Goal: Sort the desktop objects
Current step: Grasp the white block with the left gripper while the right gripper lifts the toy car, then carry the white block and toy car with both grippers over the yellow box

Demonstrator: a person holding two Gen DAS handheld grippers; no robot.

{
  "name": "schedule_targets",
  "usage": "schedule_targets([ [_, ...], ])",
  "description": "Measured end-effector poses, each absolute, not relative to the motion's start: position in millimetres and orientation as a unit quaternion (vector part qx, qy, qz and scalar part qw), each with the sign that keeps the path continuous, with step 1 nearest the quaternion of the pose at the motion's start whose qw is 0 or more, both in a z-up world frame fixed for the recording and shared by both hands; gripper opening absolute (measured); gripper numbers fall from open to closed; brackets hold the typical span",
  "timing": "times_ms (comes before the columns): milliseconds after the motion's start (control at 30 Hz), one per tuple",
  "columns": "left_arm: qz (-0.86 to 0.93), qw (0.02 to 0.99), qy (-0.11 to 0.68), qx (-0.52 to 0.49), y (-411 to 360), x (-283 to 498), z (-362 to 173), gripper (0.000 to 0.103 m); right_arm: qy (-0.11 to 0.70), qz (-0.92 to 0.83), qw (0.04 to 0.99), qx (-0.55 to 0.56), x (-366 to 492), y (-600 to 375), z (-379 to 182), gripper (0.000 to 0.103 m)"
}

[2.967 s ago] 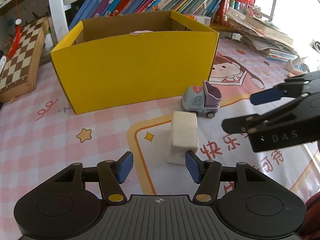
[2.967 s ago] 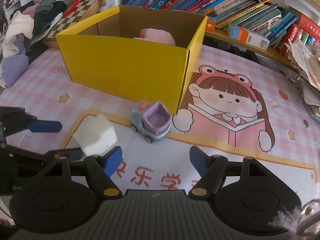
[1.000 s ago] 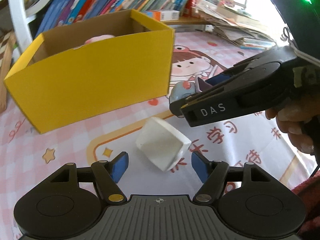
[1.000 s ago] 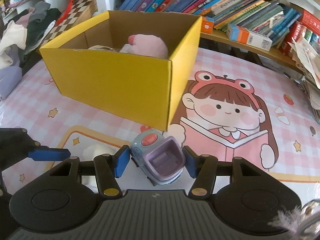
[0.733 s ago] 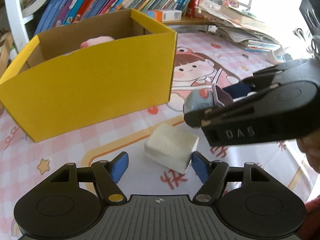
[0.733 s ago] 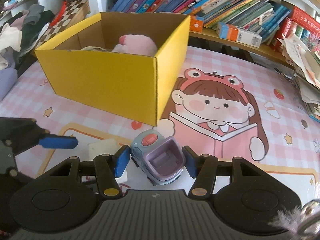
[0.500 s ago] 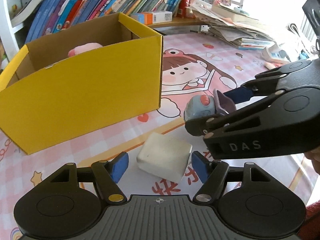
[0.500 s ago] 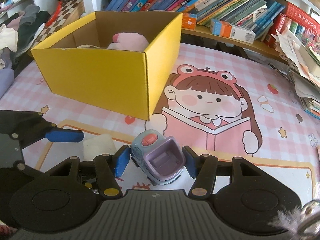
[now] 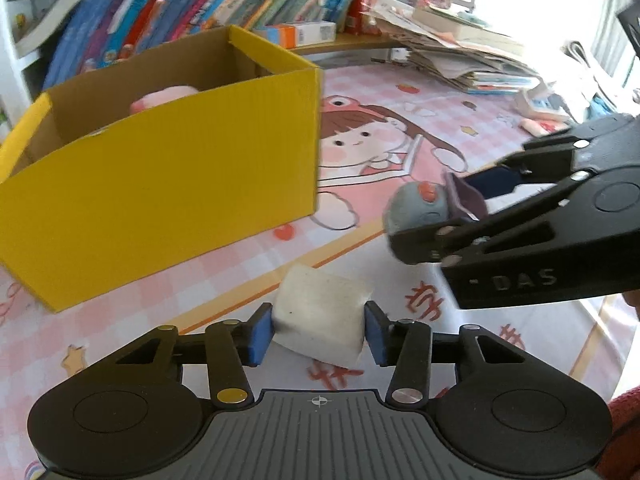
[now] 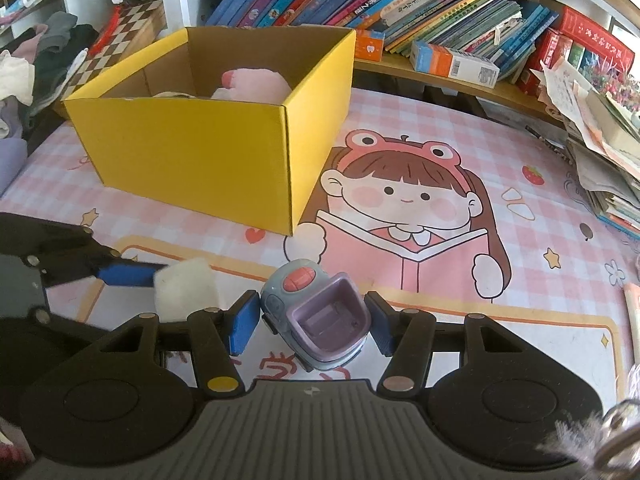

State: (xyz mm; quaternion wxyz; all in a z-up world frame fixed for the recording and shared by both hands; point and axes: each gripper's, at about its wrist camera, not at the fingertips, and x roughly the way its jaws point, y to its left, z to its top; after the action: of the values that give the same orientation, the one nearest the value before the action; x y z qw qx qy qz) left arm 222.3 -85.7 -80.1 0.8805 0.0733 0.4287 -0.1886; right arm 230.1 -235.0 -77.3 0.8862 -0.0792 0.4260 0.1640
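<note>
Left gripper [image 9: 318,334]: fingers [image 9: 259,334] closed on the white foam block [image 9: 322,322], one blue pad pressed to each of its side faces.
White foam block: sits between the left fingers, tilted, its far end reaching out past the fingertips; in the right wrist view [image 10: 185,292] it shows just beside and to the left of the right fingers.
Right gripper [image 10: 310,320]: fingers [image 10: 242,322] gripping the toy truck [image 10: 320,316], pads against both its sides.
Toy truck: between the right fingers, grey-blue cab with a red button pointing away, purple bucket toward the gripper body; in the left wrist view [image 9: 424,204] it sits ahead and to the right of the left fingers.
Yellow cardboard box [image 10: 224,152]: open-topped, ahead and to the left of both pairs of fingers, on the desk [image 10: 520,280].
Pink plush [image 10: 256,84]: inside the box, by its far wall.
Desk cover: pink checked mat with a cartoon girl [image 10: 408,200] reading, ahead of the right fingers.
Bookshelf [image 10: 400,8]: behind the box, well beyond the fingertips.
</note>
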Motion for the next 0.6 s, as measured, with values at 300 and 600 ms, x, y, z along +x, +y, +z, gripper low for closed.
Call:
schedule_targets([
  [300,-0.145,0.894,0.423,0.03,-43.4,194.9,-63.5,0.044,0.422,0.187,0.882,-0.09,209.1,-214.4,-70.6,0.055],
  [600,-0.123,0.902,0.413,0.022,-16.2,167.1,-54.9,0.044,0.422,0.217,0.873,-0.111,183.9,-182.5,-67.4,0.055],
])
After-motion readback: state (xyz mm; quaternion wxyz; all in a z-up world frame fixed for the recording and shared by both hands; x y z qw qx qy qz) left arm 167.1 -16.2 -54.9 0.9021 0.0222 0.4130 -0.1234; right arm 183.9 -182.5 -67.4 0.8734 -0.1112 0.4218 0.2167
